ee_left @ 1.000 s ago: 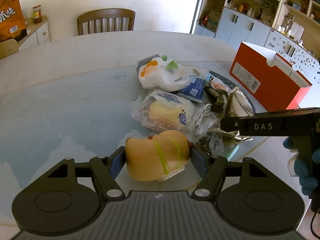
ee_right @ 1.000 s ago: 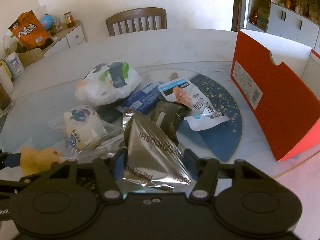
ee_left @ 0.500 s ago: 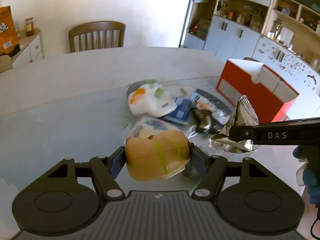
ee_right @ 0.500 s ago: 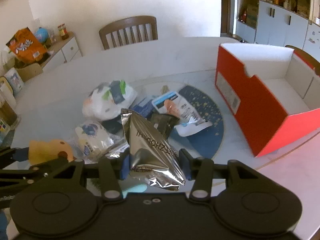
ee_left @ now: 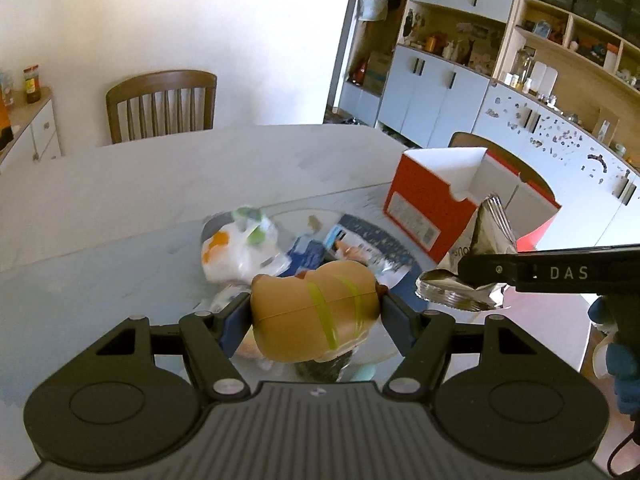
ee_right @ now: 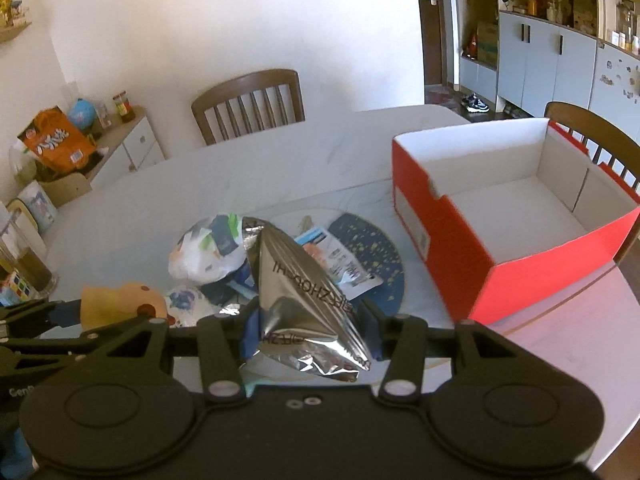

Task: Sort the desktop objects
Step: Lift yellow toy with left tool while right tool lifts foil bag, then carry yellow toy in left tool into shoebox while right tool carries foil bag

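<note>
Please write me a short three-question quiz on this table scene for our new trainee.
1. True or false: the red box already holds several snacks.
2. Which tongs hold the silver foil packet? A) left B) right C) neither
3. Fill in: the left tongs grip a toy shaped like a ____.

Key:
1. False; its white inside is bare.
2. B; the right tongs clamp it.
3. Hot dog; the hot dog toy has a green stripe.
</note>
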A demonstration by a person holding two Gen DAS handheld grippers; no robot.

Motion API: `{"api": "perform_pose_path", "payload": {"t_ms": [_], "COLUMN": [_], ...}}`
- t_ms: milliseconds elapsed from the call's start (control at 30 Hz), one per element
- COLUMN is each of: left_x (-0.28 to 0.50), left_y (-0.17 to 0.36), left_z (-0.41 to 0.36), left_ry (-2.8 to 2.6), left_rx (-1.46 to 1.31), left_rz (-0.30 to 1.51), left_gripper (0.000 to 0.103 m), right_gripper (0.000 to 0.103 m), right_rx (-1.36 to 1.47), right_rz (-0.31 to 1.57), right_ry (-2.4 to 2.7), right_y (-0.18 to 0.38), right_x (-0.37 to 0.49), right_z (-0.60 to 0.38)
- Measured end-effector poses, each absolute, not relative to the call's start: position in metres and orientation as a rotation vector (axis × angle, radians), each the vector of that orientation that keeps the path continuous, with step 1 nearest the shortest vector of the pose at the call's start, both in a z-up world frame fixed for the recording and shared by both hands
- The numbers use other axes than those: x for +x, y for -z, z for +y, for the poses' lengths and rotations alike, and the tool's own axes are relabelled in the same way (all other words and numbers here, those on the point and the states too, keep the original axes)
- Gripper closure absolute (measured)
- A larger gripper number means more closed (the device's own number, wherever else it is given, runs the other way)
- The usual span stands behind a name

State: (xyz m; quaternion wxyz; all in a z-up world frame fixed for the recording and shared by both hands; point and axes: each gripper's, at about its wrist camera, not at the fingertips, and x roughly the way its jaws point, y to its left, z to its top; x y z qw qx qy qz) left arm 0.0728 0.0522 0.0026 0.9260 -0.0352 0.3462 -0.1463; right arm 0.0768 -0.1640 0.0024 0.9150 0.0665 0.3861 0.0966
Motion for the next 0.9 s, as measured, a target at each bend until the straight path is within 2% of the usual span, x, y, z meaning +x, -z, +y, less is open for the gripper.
{"api": "perform_pose_path", "payload": {"t_ms": [500, 900], "left_x": [0.101, 0.128], "left_y": [-0.038, -0.049], "left_z": [-0.059, -0.137], "left_ry": [0.300, 0.333], "left_rx": [-0.055, -0.022], "left_rz": [0.676, 0.658], "left_gripper": [0.034, 0.034], "right_gripper": [0.053, 0.053], "right_rx": [0.154, 0.163], "right_rz": [0.751, 0.740], "right_ry": [-0.253, -0.254], "right_y": [-0.035, -0.038], "right_x": [0.102, 0.130], "right_z": [-0.265, -0.333]}}
